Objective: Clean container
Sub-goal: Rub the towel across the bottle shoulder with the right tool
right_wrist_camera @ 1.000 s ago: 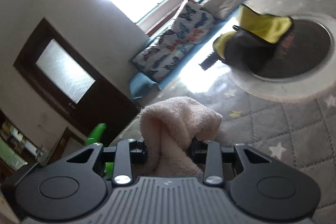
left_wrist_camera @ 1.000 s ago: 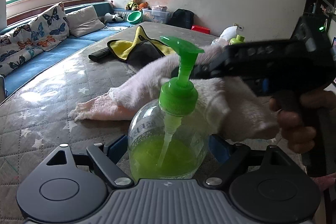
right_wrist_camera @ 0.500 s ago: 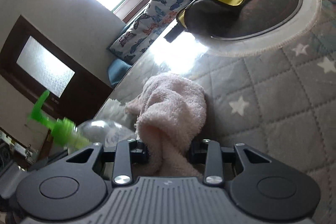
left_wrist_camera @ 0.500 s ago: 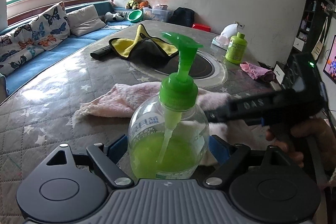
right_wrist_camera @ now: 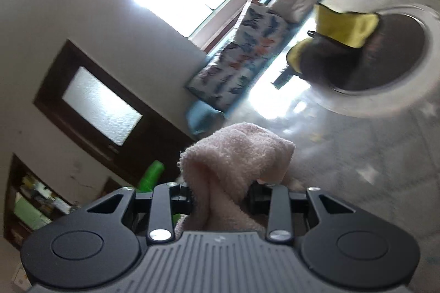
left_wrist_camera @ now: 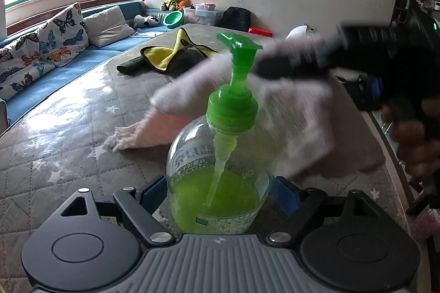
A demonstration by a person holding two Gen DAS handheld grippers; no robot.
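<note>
A clear pump bottle (left_wrist_camera: 220, 177) with green liquid and a green pump head (left_wrist_camera: 239, 45) stands upright on the quilted table. My left gripper (left_wrist_camera: 220, 191) has its blue pads against the bottle's two sides, and its jaws are closing on it. My right gripper (left_wrist_camera: 275, 67) comes in from the right at pump height, shut on a pink towel (left_wrist_camera: 297, 128). The towel drapes behind and right of the bottle, blurred by motion, with one end lying on the table. In the right wrist view the towel (right_wrist_camera: 236, 155) bulges between the jaws of the right gripper (right_wrist_camera: 222, 196), and the green pump (right_wrist_camera: 151, 177) shows at lower left.
A yellow and grey cloth (left_wrist_camera: 176, 56) and a black remote (left_wrist_camera: 130, 65) lie farther back on the table, by the round glass turntable (right_wrist_camera: 412, 89). A blue sofa with butterfly cushions (left_wrist_camera: 41, 45) runs along the left. A person's hand (left_wrist_camera: 412, 141) holds the right gripper's grip.
The right gripper dropped with the towel to the table beside the bottle, then swung back up to the pump head. The bottle and the left gripper stayed put.
</note>
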